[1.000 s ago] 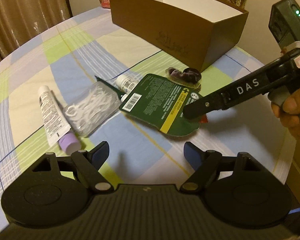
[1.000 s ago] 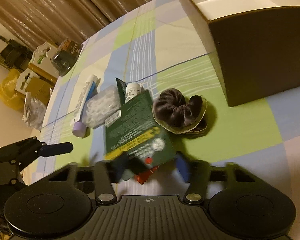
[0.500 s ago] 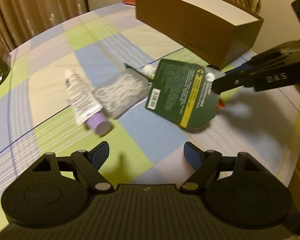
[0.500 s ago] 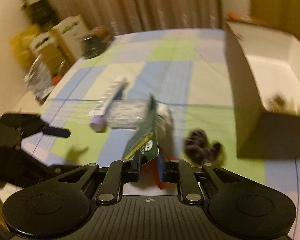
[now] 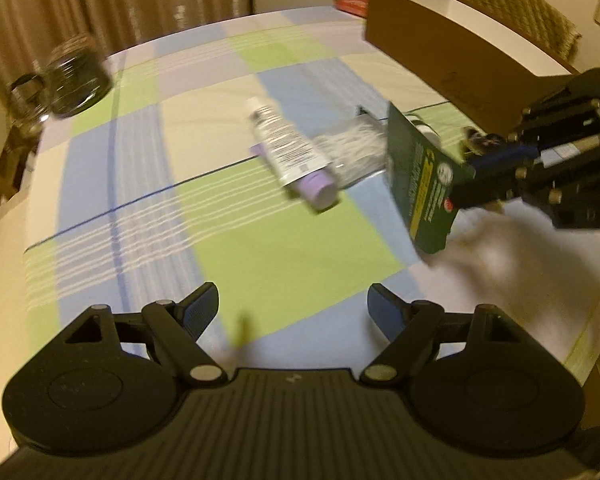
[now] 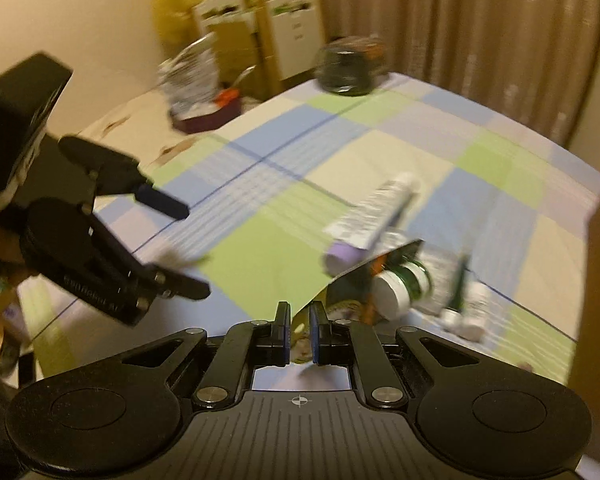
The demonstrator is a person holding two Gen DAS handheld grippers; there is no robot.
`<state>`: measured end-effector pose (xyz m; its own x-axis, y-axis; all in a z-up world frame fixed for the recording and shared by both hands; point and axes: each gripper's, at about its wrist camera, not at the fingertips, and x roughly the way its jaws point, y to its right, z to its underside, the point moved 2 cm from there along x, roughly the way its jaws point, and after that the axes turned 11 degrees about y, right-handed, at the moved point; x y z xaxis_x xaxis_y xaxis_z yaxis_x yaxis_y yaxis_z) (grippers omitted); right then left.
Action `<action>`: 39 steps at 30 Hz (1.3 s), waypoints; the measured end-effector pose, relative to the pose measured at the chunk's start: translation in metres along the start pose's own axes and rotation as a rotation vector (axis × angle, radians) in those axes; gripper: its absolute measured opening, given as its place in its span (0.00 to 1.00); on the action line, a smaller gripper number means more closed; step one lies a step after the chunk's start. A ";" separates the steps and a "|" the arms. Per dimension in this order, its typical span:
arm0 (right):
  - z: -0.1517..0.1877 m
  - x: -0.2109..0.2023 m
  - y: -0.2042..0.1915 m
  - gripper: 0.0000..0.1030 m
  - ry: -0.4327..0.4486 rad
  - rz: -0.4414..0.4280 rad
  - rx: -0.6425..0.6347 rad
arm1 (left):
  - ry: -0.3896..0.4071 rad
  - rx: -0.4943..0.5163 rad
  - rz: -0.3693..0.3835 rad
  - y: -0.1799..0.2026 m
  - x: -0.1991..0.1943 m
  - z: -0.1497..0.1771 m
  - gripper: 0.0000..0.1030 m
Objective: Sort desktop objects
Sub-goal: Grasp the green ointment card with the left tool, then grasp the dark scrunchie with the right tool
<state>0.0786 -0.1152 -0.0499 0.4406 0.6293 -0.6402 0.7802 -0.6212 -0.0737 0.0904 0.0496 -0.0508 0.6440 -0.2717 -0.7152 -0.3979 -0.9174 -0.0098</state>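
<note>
Right gripper [image 6: 299, 334] clamped on a green card pack [image 5: 420, 184] raised above the checked tablecloth [image 5: 228, 216], left gripper [image 5: 292, 308] wide open, empty

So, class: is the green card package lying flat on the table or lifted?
Lifted: the right gripper pinches the green card package edge-on above the tablecloth.

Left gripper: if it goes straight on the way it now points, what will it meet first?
Probably the bare checked tablecloth. The left gripper is open, nothing between its fingers. The purple-capped tube lies beyond, slightly right of its line; depth is unclear.
</note>
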 end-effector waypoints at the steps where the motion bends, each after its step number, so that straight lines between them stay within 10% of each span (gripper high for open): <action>1: 0.000 0.006 -0.004 0.09 -0.004 -0.014 -0.009 | 0.000 -0.011 -0.009 -0.004 -0.003 0.003 0.76; 14: 0.002 0.027 -0.012 0.09 -0.058 0.005 -0.071 | 0.036 -0.013 -0.039 -0.027 -0.018 0.011 0.76; 23: 0.025 -0.004 0.027 0.10 -0.106 0.146 0.009 | 0.120 0.402 0.142 0.013 0.013 -0.031 0.74; 24: 0.028 -0.008 0.031 0.28 -0.109 0.162 0.022 | 0.118 0.454 0.165 0.017 0.018 -0.035 0.74; 25: 0.030 -0.013 0.036 0.68 -0.103 0.183 0.038 | 0.117 0.505 0.189 0.021 0.024 -0.038 0.74; 26: 0.033 -0.021 0.039 0.76 -0.082 0.197 0.053 | 0.112 0.555 0.210 0.026 0.030 -0.042 0.73; 39: 0.056 -0.056 0.077 0.76 -0.070 0.291 0.187 | 0.028 1.126 0.462 0.066 0.080 -0.041 0.60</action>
<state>0.0890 -0.2244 -0.0621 0.5962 0.3839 -0.7051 0.5286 -0.8487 -0.0152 0.1429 -0.0448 -0.0802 0.2997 -0.5248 -0.7967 -0.9291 0.0290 -0.3686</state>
